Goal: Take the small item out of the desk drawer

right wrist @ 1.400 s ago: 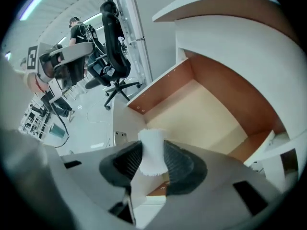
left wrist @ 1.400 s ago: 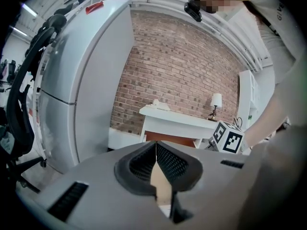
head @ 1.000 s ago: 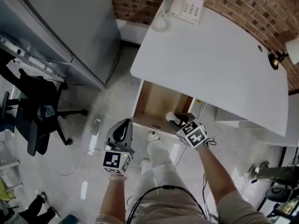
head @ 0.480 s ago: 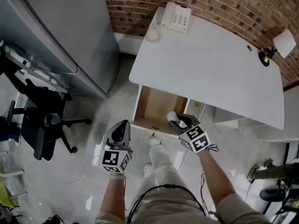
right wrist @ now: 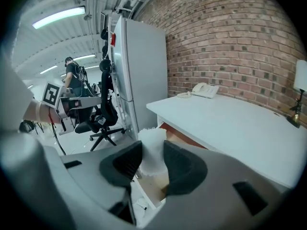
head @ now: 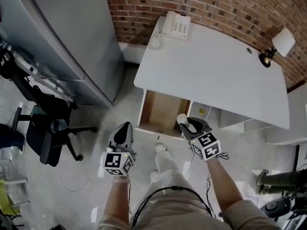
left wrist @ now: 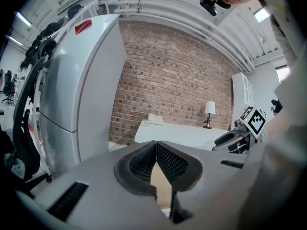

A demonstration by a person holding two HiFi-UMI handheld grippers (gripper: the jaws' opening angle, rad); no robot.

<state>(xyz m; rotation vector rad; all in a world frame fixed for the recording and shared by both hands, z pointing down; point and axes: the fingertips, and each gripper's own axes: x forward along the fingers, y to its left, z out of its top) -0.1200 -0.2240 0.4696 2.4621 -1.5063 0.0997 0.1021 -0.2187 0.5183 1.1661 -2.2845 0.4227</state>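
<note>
The desk drawer (head: 157, 110) stands pulled out under the white desk (head: 216, 75), its wooden bottom bare. My right gripper (head: 184, 120) hangs over the drawer's front right corner, shut on a small white crumpled item (head: 181, 118). In the right gripper view the white item (right wrist: 152, 145) fills the gap between the dark pads, with the right gripper (right wrist: 151, 161) above the drawer (right wrist: 165, 186). My left gripper (head: 123, 130) floats left of the drawer front, over the floor. Its pads meet at the tip, left gripper (left wrist: 156, 163) shut with nothing in it.
A white telephone (head: 173, 27) sits on the desk's far left corner and a lamp (head: 276, 46) at its far right. A tall grey cabinet (head: 67, 32) stands left of the desk, a black office chair (head: 48, 128) beside it. A brick wall (head: 216, 4) runs behind. The person's legs are below the drawer.
Both grippers have risen. The right one has lifted the white item from inside the drawer up to above its front edge and has tilted nearer to level.
</note>
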